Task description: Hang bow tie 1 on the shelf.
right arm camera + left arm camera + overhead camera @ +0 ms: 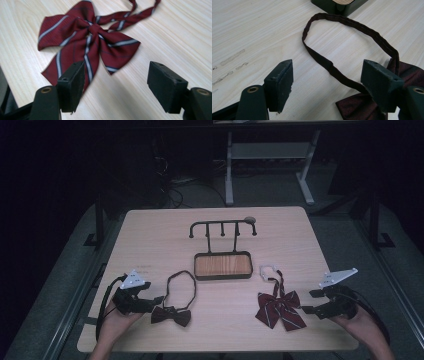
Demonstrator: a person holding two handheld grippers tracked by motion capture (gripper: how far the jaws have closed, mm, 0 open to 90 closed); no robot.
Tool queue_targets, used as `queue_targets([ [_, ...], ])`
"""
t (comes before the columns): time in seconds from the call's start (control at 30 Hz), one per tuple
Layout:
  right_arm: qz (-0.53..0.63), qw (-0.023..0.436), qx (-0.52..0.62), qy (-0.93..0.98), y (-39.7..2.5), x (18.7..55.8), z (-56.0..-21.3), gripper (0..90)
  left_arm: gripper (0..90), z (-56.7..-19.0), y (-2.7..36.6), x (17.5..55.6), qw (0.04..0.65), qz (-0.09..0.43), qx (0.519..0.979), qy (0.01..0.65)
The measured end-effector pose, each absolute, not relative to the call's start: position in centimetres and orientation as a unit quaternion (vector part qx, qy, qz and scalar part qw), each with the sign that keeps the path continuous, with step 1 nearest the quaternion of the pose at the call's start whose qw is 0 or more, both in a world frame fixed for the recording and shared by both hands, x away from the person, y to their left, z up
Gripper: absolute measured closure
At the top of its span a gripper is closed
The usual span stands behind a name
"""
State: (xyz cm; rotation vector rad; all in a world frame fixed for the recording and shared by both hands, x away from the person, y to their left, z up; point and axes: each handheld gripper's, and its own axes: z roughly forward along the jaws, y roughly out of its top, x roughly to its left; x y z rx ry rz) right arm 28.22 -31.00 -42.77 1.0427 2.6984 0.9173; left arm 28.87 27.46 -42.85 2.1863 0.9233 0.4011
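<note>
The left gripper was seen near the front left corner of the table, held by a hand entering over the front edge; its jaws were spread wide apart, nothing being pinched between them; the dark maroon bow tie lay flat just beside the jaw tips, toward the table's middle, and whether it was touched could not be told from the high view. In the left gripper view the tie's neck strap was laid in an open loop on the wood beyond the jaws, one run of it passing through the gap between them, while the bow lay low beside and partly behind one jaw.

The right gripper was seen near the front right corner, its jaws likewise spread and empty; the striped red bow tie lay just beside the jaw tips, on the side toward the table's centre, its strap with a white clasp running toward the back edge. In the right gripper view the striped bow lay ahead of the gap, one tail reaching behind one jaw.

A dark hook stand on a wood-lined tray stood at the table's middle, well apart from both grippers.
</note>
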Motion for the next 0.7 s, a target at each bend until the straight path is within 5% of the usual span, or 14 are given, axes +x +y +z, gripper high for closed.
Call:
queue_targets([
  [0.7, 0.281, 0.053, 0.31, 0.907, -27.3, 29.7, -39.6, 29.9, 26.1, -42.7, 27.5, 28.7, 0.363, 0.157, 0.846, 0.359],
])
